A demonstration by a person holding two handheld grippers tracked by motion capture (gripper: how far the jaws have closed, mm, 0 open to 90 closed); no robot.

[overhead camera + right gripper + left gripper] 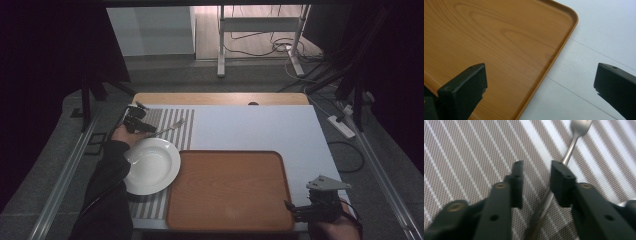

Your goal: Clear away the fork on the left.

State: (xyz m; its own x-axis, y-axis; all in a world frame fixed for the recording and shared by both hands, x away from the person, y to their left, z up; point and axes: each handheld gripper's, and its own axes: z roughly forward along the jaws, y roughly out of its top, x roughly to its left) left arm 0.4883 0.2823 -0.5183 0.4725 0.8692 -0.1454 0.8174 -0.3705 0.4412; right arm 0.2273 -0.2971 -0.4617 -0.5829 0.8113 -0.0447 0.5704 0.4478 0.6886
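The fork (170, 128) lay on the striped placemat (172, 120) at the far left of the white tabletop (250, 127), just beyond the rim of the white plate (150, 165), its tines pointing away to the right. The left gripper (142, 126) sat low over the fork's handle end. In the left gripper view its jaws stood a narrow way apart with the fork's handle (544, 205) running up between them; the handle lay close against the right-hand pad (560, 182) and clear of the left-hand pad (517, 182), so nothing was pinched.

The plate was empty and rested partly on the placemat, its right edge just beside the left rim of the wooden tray (230, 190). The tray was empty too, lying along the near edge of the table with its far rim well short of the table's back edge. A broad stretch of bare white surface lay beyond the tray and to the right of the placemat.

The right gripper (305, 210) hovered at the near right corner of the table, by the tray's near right corner. In the right gripper view its jaws were spread wide, one over the tray's wood (499, 45) and the other over the white tabletop (604, 30), with the tray's rounded corner (572, 15) between them and nothing held.
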